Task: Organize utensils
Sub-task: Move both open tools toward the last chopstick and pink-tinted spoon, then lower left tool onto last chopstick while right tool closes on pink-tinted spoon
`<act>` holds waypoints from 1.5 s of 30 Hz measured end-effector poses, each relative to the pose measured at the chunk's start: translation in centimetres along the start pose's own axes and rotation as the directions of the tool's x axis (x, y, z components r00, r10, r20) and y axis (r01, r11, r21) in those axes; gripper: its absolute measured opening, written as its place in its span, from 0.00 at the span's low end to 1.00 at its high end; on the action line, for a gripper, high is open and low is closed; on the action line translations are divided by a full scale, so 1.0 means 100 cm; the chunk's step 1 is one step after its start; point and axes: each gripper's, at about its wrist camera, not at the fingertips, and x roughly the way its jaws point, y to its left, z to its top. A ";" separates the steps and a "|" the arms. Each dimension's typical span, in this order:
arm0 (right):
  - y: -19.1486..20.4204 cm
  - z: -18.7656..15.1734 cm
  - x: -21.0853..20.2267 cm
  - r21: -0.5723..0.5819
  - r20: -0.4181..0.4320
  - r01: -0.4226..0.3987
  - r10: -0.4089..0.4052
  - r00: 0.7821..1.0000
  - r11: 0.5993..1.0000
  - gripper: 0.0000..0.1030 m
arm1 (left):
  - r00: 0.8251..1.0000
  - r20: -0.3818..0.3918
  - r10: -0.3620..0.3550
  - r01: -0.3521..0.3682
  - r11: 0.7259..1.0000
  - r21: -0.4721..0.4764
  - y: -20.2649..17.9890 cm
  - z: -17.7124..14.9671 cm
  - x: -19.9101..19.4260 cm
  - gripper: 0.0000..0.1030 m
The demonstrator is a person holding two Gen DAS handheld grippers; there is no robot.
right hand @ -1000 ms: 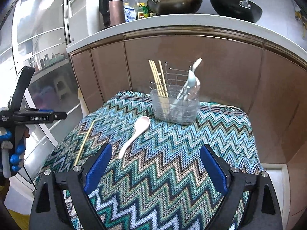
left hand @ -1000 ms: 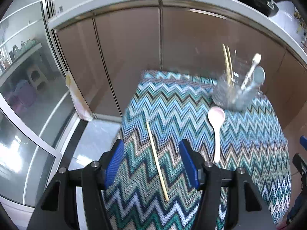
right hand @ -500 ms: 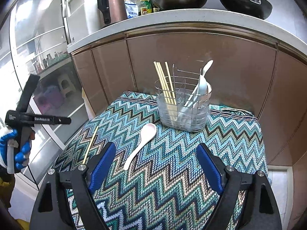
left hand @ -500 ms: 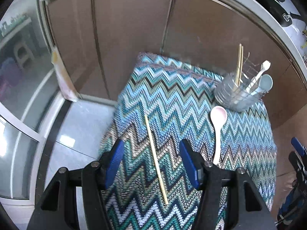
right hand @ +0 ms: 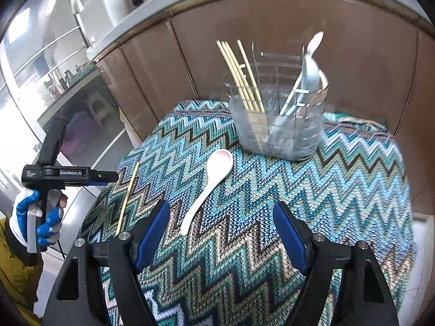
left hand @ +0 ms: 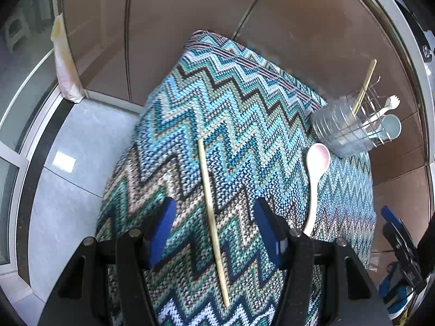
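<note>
Chopstick [left hand: 210, 212] flat on cloth [left hand: 244, 135], left of spoon [left hand: 315, 179]; thin, stiff, light, probably slippery, best pinched mid-length. Left hand-held gripper [left hand: 213, 233] open astride; right hand-held gripper [right hand: 221, 233] closing, empty.

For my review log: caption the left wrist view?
Open left gripper straddling a lone chopstick on zigzag cloth.

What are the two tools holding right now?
Nothing. The left tool is open over the loose chopstick without pinching it. The right tool is closing near the white spoon, which lies untouched on the cloth.
</note>
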 end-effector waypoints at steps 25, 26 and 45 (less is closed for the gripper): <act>-0.017 0.041 0.122 0.146 -0.109 -0.042 0.058 0.992 0.988 0.37 | 0.992 -0.115 0.054 -0.053 0.998 0.014 -0.012 0.017 0.052 0.30; -0.016 0.042 0.125 0.141 -0.113 -0.036 0.052 0.992 0.989 0.37 | 0.992 -0.117 0.054 -0.053 0.999 0.012 -0.011 0.017 0.054 0.30; 0.005 0.053 0.167 0.052 -0.142 -0.017 0.024 0.990 0.998 0.26 | 0.995 -0.094 0.035 -0.032 0.999 0.027 -0.006 0.013 0.054 0.27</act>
